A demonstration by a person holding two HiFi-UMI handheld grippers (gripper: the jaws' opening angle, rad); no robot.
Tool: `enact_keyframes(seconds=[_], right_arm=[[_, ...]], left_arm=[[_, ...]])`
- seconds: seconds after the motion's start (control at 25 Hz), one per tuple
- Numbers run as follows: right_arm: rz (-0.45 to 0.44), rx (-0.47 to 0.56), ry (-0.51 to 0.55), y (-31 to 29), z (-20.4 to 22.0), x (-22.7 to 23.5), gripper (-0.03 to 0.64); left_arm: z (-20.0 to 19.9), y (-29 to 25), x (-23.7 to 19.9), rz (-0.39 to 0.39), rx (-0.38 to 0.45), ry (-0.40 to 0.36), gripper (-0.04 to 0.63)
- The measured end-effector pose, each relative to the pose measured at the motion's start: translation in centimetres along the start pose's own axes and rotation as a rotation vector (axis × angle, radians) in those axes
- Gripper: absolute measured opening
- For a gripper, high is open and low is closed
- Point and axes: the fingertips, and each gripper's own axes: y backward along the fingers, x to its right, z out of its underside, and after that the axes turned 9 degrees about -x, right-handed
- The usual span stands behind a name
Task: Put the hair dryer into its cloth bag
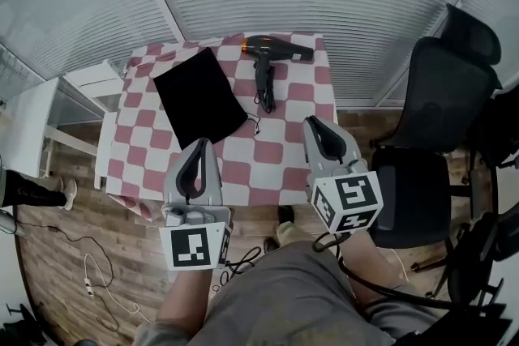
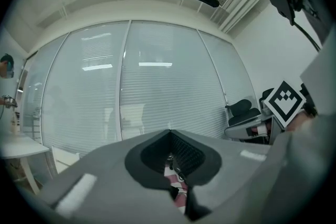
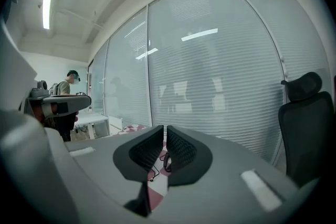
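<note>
Table (image 1: 284, 160) checked, both things at far end | bag (image 1: 199, 97) flat, far-left, ahead of left gripper (image 1: 201, 143) | dryer (image 1: 272, 53) just right of it, handle pointing at right gripper (image 1: 313, 122), the nearer | both jaws together, empty, over near edge | only head view shows bag; gripper views mostly blinds (image 3: 220, 86)

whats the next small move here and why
Probably open the left gripper and bring it forward to the near edge of the cloth bag. It and the right gripper hang empty short of the bag, jaws together; the bag lies flat, and the hair dryer sits untouched farther back.
</note>
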Motion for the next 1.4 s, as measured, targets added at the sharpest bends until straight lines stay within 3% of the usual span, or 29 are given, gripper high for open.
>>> enact_keyframes(seconds=[0.44, 0.8, 1.12, 1.4], right_arm=[[-0.026, 0.020, -0.028, -5.8, -3.1, 4.9, 0.054], [-0.045, 0.026, -0.010, -8.9, -5.0, 5.9, 0.055], [-0.023, -0.083, -0.038, -14.1, -2.6, 6.0, 0.058], [-0.017, -0.237, -0.068, -20.8, 2.3, 4.6, 0.154]], left_arm=[[-2.4, -7.3, -0.4, -0.041, -0.008, -0.050, 0.002], [-3.3, -10.1, -1.3, -0.063, -0.005, -0.049, 0.002], [-0.8, -13.9, -4.0, -0.033, -0.054, -0.003, 0.002], [4.3, -18.5, -8.0, 0.008, -0.135, 0.055, 0.002]])
